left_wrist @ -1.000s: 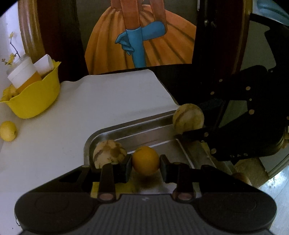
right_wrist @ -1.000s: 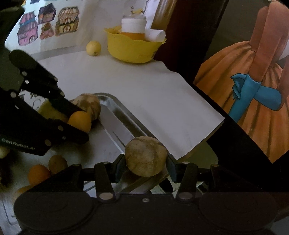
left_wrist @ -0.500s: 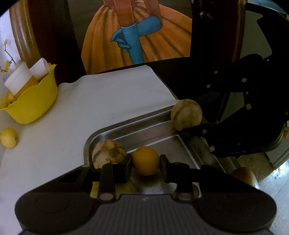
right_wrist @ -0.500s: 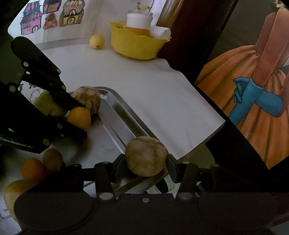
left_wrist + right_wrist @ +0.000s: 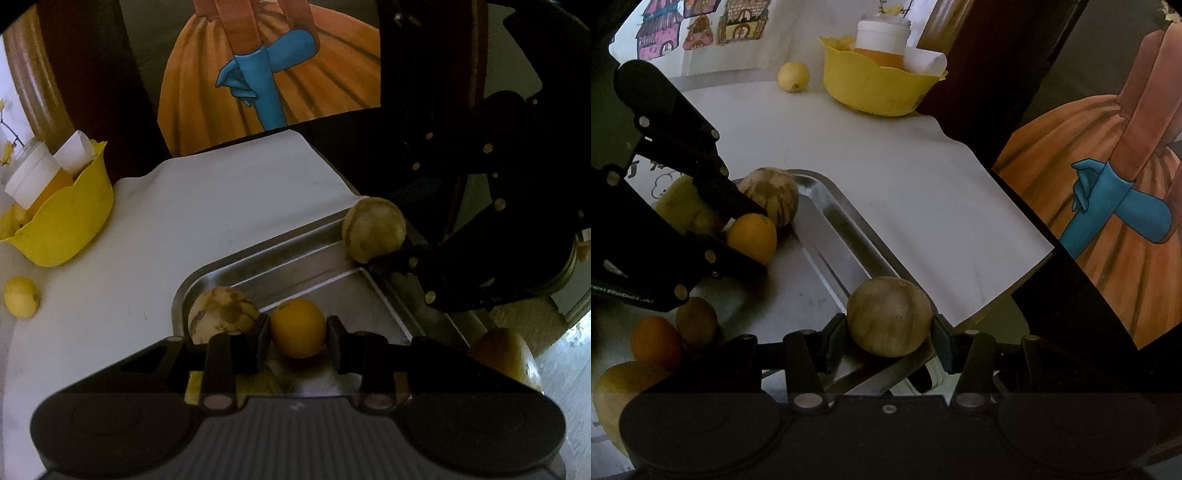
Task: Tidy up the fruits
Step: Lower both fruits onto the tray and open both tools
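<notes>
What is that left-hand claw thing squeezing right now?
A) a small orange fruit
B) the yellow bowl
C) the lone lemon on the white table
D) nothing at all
A: in the left wrist view the left gripper has its two pads pressed against a small orange fruit over the metal tray; the lemon and the yellow bowl sit far off on the table.

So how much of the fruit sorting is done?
Several fruits already sit in the shiny metal tray. The left hand-held gripper grips a small orange fruit; the right hand-held gripper grips a round brown-streaked fruit at the tray's rim. One yellow lemon still lies outside, beside the yellow bowl.
</notes>
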`<state>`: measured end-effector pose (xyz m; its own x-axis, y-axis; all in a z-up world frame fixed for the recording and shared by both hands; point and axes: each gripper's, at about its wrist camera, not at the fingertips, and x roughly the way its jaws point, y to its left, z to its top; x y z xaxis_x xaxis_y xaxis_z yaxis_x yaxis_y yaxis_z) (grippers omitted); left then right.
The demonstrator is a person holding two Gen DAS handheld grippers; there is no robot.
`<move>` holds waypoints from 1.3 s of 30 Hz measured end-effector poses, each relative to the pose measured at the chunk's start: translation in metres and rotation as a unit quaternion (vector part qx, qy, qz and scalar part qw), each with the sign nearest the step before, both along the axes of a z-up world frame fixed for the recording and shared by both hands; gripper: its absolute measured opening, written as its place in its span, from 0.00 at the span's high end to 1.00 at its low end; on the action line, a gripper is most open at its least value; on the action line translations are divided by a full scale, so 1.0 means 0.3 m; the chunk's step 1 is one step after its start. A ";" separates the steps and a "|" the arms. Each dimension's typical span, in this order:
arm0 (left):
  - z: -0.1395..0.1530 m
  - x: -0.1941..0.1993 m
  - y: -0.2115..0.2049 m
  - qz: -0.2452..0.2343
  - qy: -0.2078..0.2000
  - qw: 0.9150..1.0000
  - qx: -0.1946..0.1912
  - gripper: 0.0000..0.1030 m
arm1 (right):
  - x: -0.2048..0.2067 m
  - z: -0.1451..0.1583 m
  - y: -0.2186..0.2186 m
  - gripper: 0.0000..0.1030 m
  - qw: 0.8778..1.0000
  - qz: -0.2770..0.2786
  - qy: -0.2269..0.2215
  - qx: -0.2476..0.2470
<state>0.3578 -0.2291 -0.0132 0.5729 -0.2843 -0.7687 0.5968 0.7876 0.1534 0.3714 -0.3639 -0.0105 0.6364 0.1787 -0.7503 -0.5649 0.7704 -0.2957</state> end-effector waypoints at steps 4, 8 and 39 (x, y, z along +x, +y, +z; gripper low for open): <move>0.000 0.001 -0.006 -0.005 0.000 1.000 0.007 0.65 | -0.001 0.001 0.000 0.51 1.000 0.001 0.001 -0.001; -0.002 0.002 -0.014 -0.010 0.002 1.000 0.018 0.65 | 0.002 0.001 0.002 0.51 1.000 0.002 0.001 -0.004; 0.084 -0.035 0.004 0.018 -0.022 1.000 0.012 0.39 | -0.062 0.060 -0.033 0.33 1.000 -0.012 -0.018 0.008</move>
